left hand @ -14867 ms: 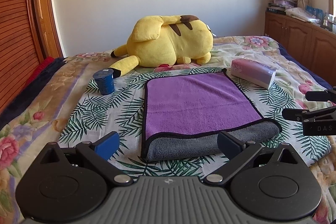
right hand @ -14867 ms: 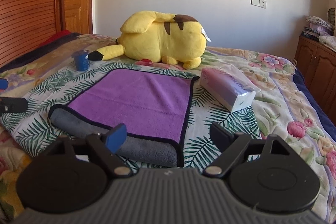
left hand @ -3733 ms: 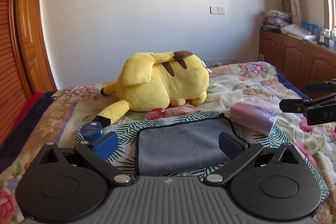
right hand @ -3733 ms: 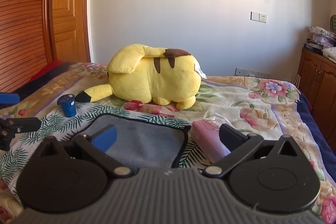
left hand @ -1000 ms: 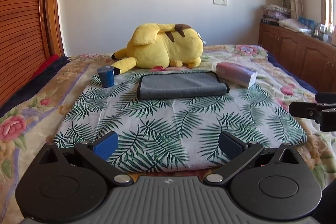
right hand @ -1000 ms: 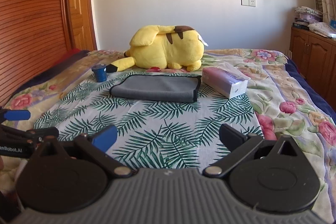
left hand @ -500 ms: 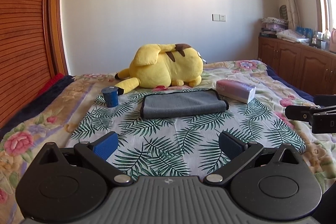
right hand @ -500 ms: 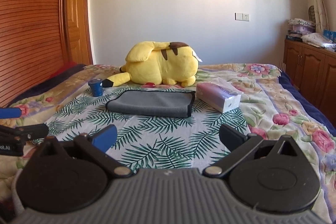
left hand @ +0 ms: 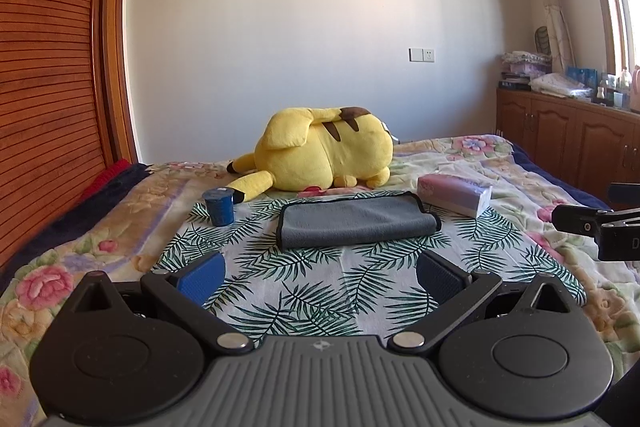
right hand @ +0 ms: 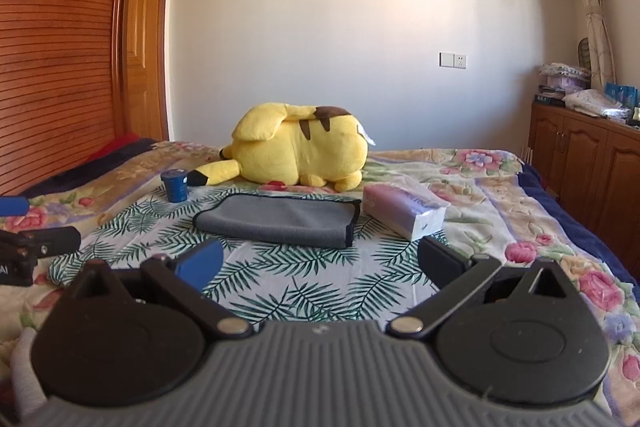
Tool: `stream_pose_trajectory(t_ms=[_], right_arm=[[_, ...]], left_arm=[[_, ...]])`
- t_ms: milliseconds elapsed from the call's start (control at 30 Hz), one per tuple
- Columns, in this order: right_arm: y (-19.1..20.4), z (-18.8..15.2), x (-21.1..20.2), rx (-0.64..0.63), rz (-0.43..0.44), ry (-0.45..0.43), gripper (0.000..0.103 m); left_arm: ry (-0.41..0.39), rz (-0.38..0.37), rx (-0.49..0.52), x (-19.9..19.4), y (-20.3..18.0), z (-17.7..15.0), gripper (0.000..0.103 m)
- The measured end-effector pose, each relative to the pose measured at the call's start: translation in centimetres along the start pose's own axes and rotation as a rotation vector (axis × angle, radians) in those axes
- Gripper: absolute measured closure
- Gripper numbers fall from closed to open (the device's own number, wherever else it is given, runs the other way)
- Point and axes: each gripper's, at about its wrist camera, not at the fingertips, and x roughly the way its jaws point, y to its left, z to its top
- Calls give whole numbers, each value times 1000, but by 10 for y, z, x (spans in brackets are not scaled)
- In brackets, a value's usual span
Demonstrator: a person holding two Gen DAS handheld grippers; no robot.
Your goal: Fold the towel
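Observation:
The towel [left hand: 356,221] lies folded on the leaf-print cloth on the bed, grey side out with a black edge. It also shows in the right wrist view [right hand: 280,221]. My left gripper [left hand: 320,273] is open and empty, well back from the towel near the front of the bed. My right gripper [right hand: 318,259] is open and empty, also back from the towel. Each gripper shows at the edge of the other's view: the right one [left hand: 592,223], the left one [right hand: 28,227].
A yellow plush toy [left hand: 320,157] lies behind the towel. A blue cup [left hand: 219,207] stands to its left and a pink tissue pack [left hand: 454,195] to its right. A wooden wardrobe [left hand: 48,87] is on the left, wooden cabinets [left hand: 568,143] on the right.
Both grippers have drawn back from the towel and lifted a little. The towel lies folded where it was.

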Motion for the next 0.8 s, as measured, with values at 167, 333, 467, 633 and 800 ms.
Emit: stream_pose_trajectory(t_ms=[167, 333, 467, 633, 800], right_arm=[[0, 0, 0, 4, -10, -5, 0], [-1, 0, -1, 3, -11, -5, 0], [-1, 0, -1, 4, -11, -6, 0], [-1, 0, -1, 3, -10, -6, 0], [-1, -1, -1, 4, -11, -6, 0]], left_arm=[[-3, 5, 5, -1, 0, 0, 16], [-3, 6, 8, 0, 0, 0, 16], [-4, 9, 19, -1, -1, 0, 16], [-5, 11, 22, -1, -2, 0, 16], [-4, 11, 23, -1, -2, -1, 16]])
